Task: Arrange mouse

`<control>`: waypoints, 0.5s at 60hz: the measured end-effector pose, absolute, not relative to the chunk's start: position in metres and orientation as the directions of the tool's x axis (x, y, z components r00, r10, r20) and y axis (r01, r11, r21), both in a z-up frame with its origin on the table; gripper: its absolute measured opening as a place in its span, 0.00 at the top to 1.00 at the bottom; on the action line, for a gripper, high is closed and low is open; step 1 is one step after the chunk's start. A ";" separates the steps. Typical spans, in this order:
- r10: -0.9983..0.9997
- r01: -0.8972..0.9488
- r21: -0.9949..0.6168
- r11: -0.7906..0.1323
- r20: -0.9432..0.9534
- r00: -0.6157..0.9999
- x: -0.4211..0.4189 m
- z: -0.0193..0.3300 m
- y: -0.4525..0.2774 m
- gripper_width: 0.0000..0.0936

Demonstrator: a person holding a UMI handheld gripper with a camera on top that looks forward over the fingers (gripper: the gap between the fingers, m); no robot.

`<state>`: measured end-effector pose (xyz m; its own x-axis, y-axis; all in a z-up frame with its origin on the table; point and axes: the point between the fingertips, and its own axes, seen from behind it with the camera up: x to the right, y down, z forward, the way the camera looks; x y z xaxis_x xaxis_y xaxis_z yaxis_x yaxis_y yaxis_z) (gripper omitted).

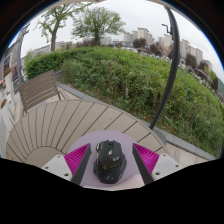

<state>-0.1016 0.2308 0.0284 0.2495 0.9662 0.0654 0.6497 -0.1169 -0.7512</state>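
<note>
A black gaming mouse (109,160) lies on a pale lavender surface (112,137), its front pointing away from me. It stands between the fingers of my gripper (111,158). The magenta pads (76,156) sit on either side of it, with a narrow strip of the pale surface showing between the mouse and each finger. The gripper is open around the mouse, which rests on the surface. The mouse's rear end is hidden low in the view.
Beyond the pale surface runs a curved slatted wooden bench or deck (60,120). Behind it is a green hedge and grass slope (130,75), a lamp post (172,50), trees and distant buildings.
</note>
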 end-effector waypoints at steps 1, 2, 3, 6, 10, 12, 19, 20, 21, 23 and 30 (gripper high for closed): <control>0.966 0.650 -0.751 -0.114 0.070 0.250 -0.098 0.038 0.230 0.08; 0.966 0.649 -0.753 -0.108 0.074 0.247 -0.092 0.046 0.227 0.08; 0.967 0.648 -0.755 -0.103 0.076 0.243 -0.086 0.054 0.223 0.09; 0.968 0.639 -0.763 -0.099 0.074 0.238 -0.064 0.082 0.209 0.09; 0.976 0.638 -0.765 -0.090 0.062 0.211 -0.026 0.115 0.182 0.09; 0.979 0.641 -0.763 -0.082 0.060 0.196 -0.001 0.129 0.168 0.09; 0.984 0.655 -0.753 -0.055 0.071 0.164 0.082 0.162 0.121 0.09; 0.984 0.657 -0.752 -0.053 0.071 0.161 0.097 0.165 0.113 0.10; 0.985 0.660 -0.749 -0.051 0.073 0.159 0.104 0.166 0.108 0.10; 0.985 0.666 -0.744 -0.044 0.077 0.152 0.124 0.168 0.097 0.09; 0.986 0.684 -0.728 -0.037 0.086 0.144 0.182 0.168 0.067 0.09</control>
